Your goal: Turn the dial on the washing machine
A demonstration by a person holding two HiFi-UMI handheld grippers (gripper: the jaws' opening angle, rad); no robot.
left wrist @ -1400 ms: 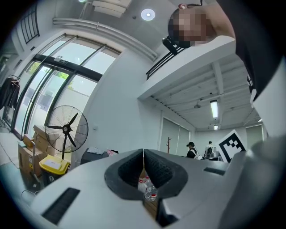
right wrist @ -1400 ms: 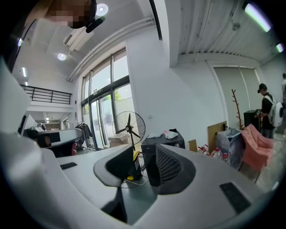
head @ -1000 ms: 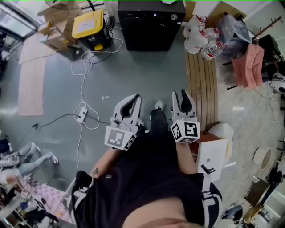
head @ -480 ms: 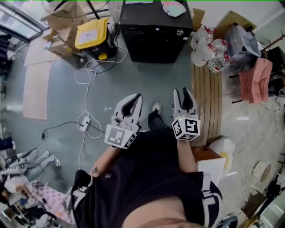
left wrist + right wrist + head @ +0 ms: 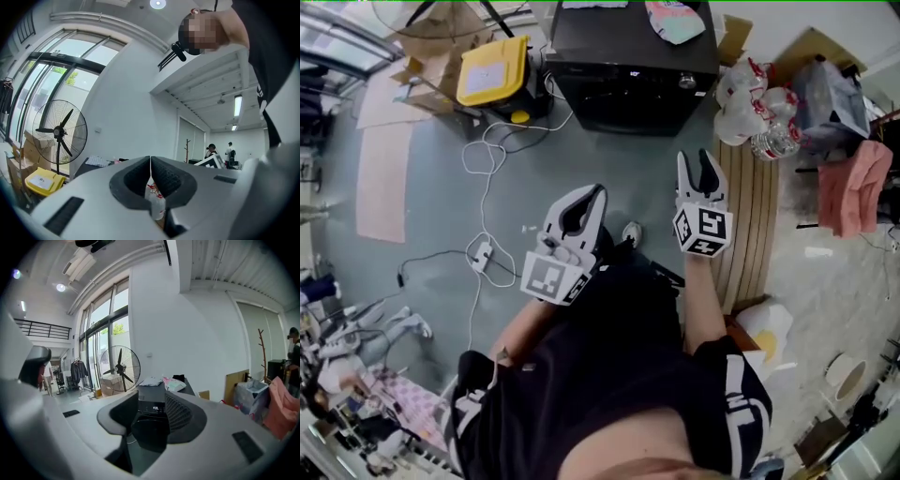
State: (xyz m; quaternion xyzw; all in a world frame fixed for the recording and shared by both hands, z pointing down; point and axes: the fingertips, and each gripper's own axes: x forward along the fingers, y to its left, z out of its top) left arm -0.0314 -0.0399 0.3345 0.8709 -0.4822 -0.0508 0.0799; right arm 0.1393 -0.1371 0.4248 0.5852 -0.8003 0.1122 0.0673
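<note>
Above the floor (image 5: 609, 159), right claw (image 5: 695, 157) half-parted, gripping nothing

The grey floor (image 5: 609, 169) lay beneath me. At top centre stood the black washing machine (image 5: 628, 80), with a yellow-lidded bin (image 5: 492, 70) just left of it. White cables (image 5: 483, 178) looped down to a power strip (image 5: 481, 253) left of centre. A pale mat (image 5: 382, 178) lay far left. Wooden slats (image 5: 755, 216) ran down the right, with bundled bottles (image 5: 750, 89) near their top end.
</note>
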